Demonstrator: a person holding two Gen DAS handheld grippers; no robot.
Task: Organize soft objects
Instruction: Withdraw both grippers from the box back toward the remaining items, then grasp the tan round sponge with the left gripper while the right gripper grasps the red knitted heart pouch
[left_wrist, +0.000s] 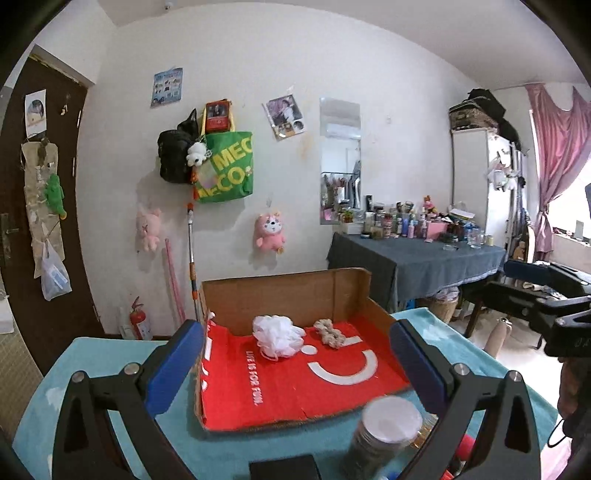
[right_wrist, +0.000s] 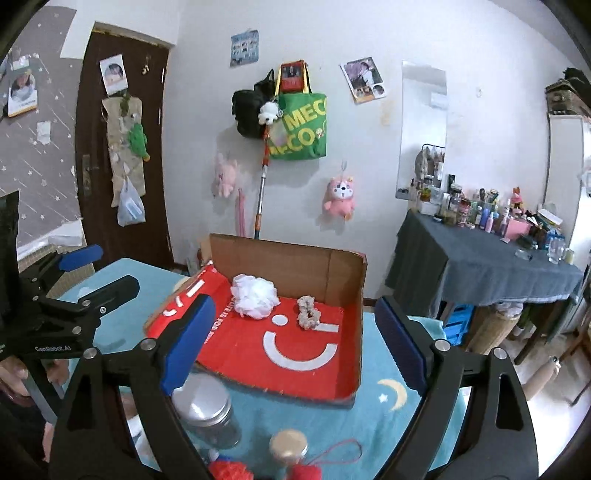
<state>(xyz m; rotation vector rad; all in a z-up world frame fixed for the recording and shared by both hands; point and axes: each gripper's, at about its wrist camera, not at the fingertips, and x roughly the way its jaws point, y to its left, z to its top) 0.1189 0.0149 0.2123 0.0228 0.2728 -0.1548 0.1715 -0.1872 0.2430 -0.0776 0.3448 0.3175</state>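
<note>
An open cardboard box with a red lining (left_wrist: 332, 391) (right_wrist: 332, 384) lies on the teal-clothed table (left_wrist: 110, 354) (right_wrist: 388, 417). Inside it, near the back wall, sit a white mesh bath puff (left_wrist: 277, 336) (right_wrist: 255, 297) and, to its right, a beige scrunchie (left_wrist: 328, 332) (right_wrist: 308, 312). My left gripper (left_wrist: 295, 369) hovers in front of the box, open and empty. My right gripper (right_wrist: 295, 343) is also open and empty, short of the box. Each gripper shows at the edge of the other's view: the left gripper (right_wrist: 99, 273) and the right gripper (left_wrist: 504, 277).
A metal-lidded jar (left_wrist: 388, 424) (right_wrist: 203, 406) stands close in front of the box. A small tan-capped bottle (right_wrist: 288, 446) and red fluffy items (right_wrist: 229, 470) lie at the near edge. A cluttered dressing table (left_wrist: 413, 254) (right_wrist: 480, 258) stands to the right. Bags and plush toys hang on the far wall.
</note>
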